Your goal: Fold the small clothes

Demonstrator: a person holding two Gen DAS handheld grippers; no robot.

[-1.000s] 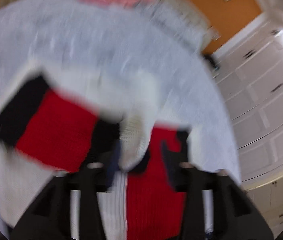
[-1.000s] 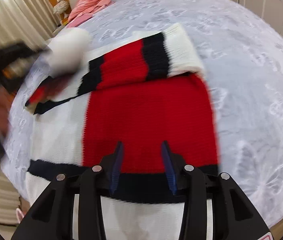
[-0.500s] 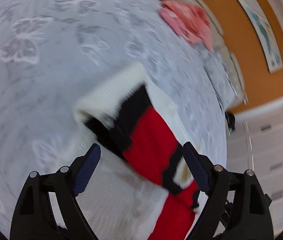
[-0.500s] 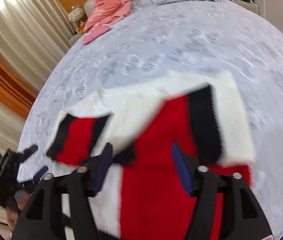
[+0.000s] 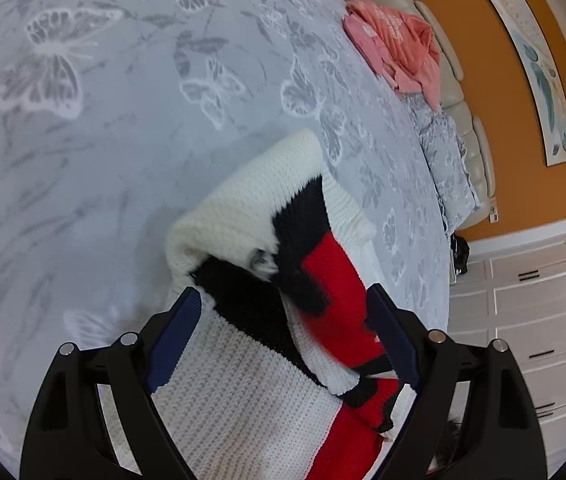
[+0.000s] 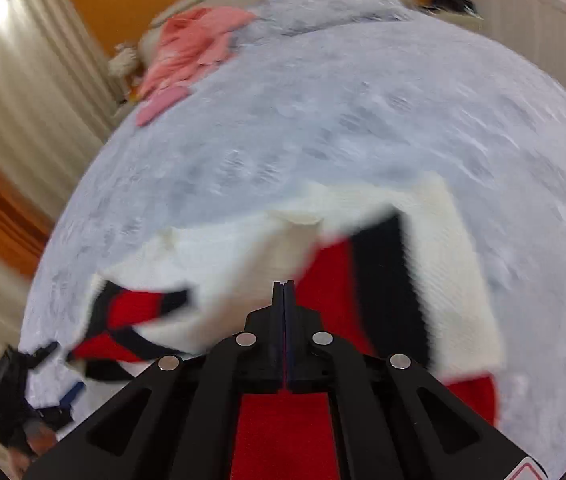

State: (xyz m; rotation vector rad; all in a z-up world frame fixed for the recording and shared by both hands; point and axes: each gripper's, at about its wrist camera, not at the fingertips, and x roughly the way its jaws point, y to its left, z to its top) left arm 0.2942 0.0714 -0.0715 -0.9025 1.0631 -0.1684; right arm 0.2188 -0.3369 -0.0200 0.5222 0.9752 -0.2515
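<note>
A small knitted sweater (image 5: pixel 243 380) in red, white and black lies on the grey butterfly bedspread (image 5: pixel 83 160). One sleeve (image 5: pixel 323 272) lies folded across its body. My left gripper (image 5: pixel 285 304) hovers over that shoulder and sleeve, open wide, its blue pads (image 5: pixel 175 340) not pressing the knit. In the blurred right wrist view the sweater (image 6: pixel 403 280) spreads below my right gripper (image 6: pixel 284 283), which is shut with nothing visible between its fingers. The other sleeve (image 6: pixel 135 308) lies at the left. The left gripper (image 6: pixel 15 392) shows at the lower left edge.
Pink clothes (image 5: pixel 395 48) lie heaped at the head of the bed, beside a grey pillow (image 5: pixel 447 160) and a cream headboard. White cupboards (image 5: pixel 543 300) stand past the bed's far side. Curtains (image 6: pixel 23 80) hang on the other side.
The left gripper let go of the sleeve's white cuff, opened wide and swung over the folded sleeve. The right gripper's jaws opened and then closed fully as it moved up the sweater.
</note>
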